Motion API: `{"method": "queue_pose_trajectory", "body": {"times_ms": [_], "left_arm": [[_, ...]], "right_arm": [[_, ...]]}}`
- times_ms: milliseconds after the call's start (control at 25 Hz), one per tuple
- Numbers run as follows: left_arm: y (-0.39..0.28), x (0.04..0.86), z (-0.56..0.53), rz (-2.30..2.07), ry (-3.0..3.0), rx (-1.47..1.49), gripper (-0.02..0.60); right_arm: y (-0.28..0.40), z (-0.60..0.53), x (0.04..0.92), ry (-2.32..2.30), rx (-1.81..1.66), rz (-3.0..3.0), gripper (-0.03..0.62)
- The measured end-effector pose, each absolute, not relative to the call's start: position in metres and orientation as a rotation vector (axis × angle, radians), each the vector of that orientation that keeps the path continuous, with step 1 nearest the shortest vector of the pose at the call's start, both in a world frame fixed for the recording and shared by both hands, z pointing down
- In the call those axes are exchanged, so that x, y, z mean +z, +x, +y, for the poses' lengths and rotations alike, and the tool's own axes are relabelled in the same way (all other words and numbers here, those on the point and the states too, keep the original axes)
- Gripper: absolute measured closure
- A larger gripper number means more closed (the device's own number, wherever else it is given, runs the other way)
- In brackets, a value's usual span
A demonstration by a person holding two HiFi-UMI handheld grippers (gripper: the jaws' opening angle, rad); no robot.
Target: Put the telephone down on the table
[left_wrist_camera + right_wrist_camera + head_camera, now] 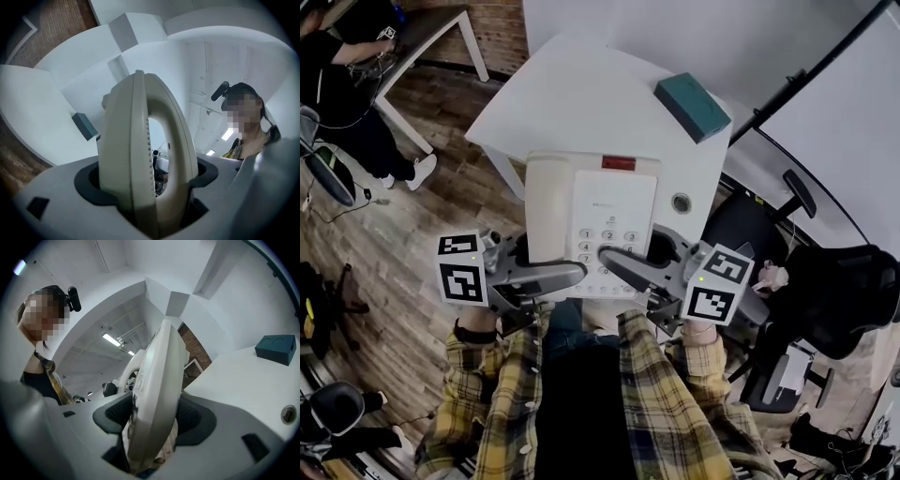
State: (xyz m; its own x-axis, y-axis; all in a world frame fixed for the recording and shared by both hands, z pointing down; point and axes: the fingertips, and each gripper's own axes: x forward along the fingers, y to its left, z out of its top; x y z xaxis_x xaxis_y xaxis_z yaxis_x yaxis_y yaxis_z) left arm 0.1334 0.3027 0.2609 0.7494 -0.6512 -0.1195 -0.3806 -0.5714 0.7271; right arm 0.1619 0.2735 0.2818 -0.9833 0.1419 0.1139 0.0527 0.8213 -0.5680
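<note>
— Any containers on the white bench (572, 94)?

— One: a teal rectangular box (692, 105), lying flat near the far right corner. It's closed on top, so I can't tell what's inside.

— And the count of everything?

— One cream plastic desk telephone (591, 220), one teal box, one small round metal grommet (681, 202) set into the bench top, and two claws.

— Where's the telephone?

— Held between the two claws over the near edge of the bench, keypad facing up in the head view. Its curved cream handset (546, 202) sits in the cradle on the left side, and there's a small red label (618, 163) near the top edge. The gripper views show the bench top beyond and beside it, so it looks lifted clear, well apart from the box.

— The left claw (567, 274)?

— Clenched on the telephone's left side. In the left gripper view the jaws stand only as far apart as the handset and the body's edge, with the dark pads pressing both faces.

— The right claw (619, 262)?

— Also grasping the telephone, on its right edge. The jaws are narrowly parted, with the pads tight against the thin cream shell on either side.
</note>
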Motion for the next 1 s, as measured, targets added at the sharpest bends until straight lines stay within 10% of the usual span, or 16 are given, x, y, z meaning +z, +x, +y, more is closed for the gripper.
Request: {"method": "queue_pose_trajectory", "body": {"times_ms": [1000], "left_arm": [[0.018, 0.27, 0.242, -0.679, 2.22, -0.469, 0.147]], "right_arm": [[0.049, 0.216, 0.291, -0.045, 0.932, -2.813, 0.329]]}}
